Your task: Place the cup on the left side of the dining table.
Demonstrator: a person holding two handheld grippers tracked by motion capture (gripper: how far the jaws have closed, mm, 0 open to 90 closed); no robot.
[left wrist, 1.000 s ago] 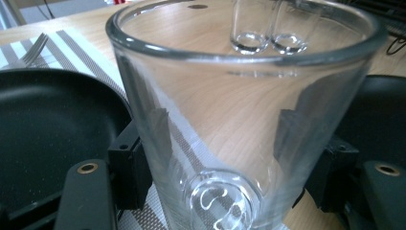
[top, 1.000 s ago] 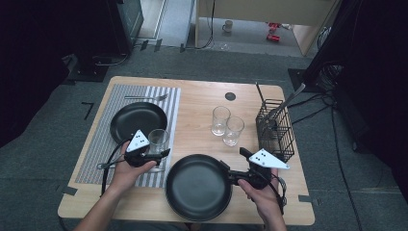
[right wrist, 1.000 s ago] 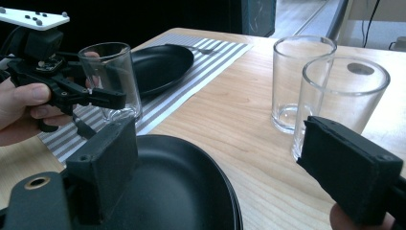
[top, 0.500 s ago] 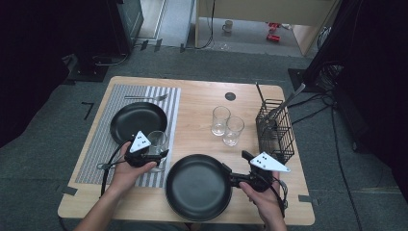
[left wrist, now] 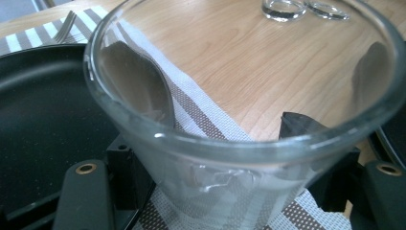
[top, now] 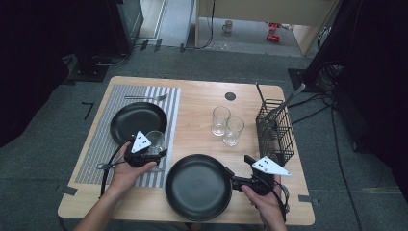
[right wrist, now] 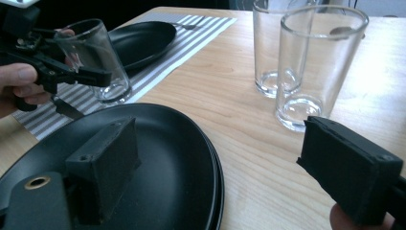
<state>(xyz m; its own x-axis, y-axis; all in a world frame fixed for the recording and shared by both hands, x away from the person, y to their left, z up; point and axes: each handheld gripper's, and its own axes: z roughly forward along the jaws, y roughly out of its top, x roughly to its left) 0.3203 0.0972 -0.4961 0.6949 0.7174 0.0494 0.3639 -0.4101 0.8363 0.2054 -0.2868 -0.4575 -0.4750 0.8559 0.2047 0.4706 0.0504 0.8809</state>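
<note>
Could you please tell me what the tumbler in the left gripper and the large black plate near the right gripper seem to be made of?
Clear drinking tumbler: apparently glass, since the mat shows through it. Large black round plate: matte, faintly sheened; ceramic or melamine, unclear.

Grey carpet floor (top: 57, 130); wooden table (top: 202, 103); dark cabinet (top: 126, 19) behind, pale wooden furniture (top: 269, 7) beyond.

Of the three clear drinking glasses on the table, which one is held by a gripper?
The clear drinking glass on the striped placemat, clamped by the left gripper. The other two glasses stand free, side by side, at mid-table.
</note>
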